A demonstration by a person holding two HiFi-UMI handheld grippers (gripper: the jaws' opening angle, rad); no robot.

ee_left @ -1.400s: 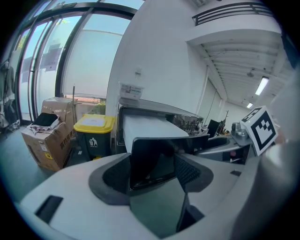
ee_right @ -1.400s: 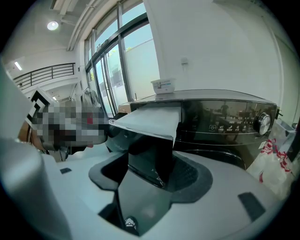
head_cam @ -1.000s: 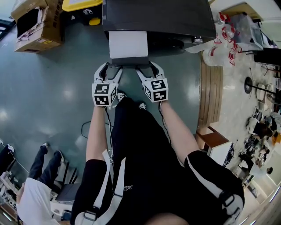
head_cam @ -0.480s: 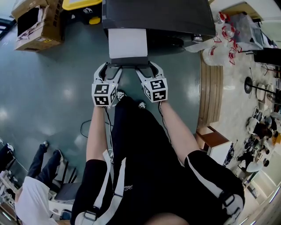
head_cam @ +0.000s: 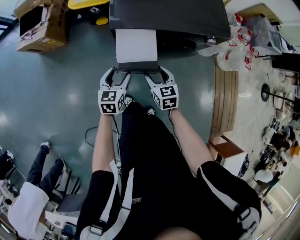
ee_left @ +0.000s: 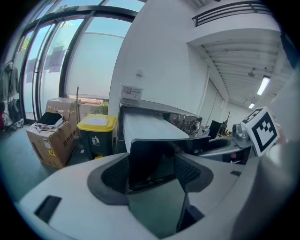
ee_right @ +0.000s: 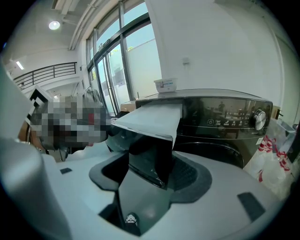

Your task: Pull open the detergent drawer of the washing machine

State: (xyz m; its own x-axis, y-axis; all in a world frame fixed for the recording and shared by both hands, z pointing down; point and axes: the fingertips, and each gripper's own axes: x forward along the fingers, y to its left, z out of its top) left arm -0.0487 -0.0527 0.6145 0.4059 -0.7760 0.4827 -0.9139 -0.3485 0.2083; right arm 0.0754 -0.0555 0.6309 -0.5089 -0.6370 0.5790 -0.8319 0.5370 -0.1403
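Observation:
The dark washing machine (head_cam: pixel 168 16) stands at the top of the head view. Its detergent drawer (head_cam: pixel 136 46) sticks out toward me, white on top with a dark glossy front panel (head_cam: pixel 137 66). My left gripper (head_cam: pixel 118 72) is shut on the left end of that panel, and my right gripper (head_cam: pixel 157 71) is shut on the right end. In the left gripper view the dark panel (ee_left: pixel 151 164) fills the gap between the ribbed pads. The right gripper view shows the panel's corner (ee_right: pixel 150 161) between the pads under the white drawer top (ee_right: pixel 152 117), beside the control panel (ee_right: pixel 225 117).
Cardboard boxes (head_cam: pixel 40 26) and a yellow-lidded bin (head_cam: pixel 86 4) stand left of the machine. Plastic bags (head_cam: pixel 234 42) and a wooden platform (head_cam: pixel 225 98) lie to its right. A bystander (head_cam: pixel 28 206) sits at the lower left on the teal floor.
Both grippers and the drawer stay where they were. Only the bystander at the lower left has shifted his legs.

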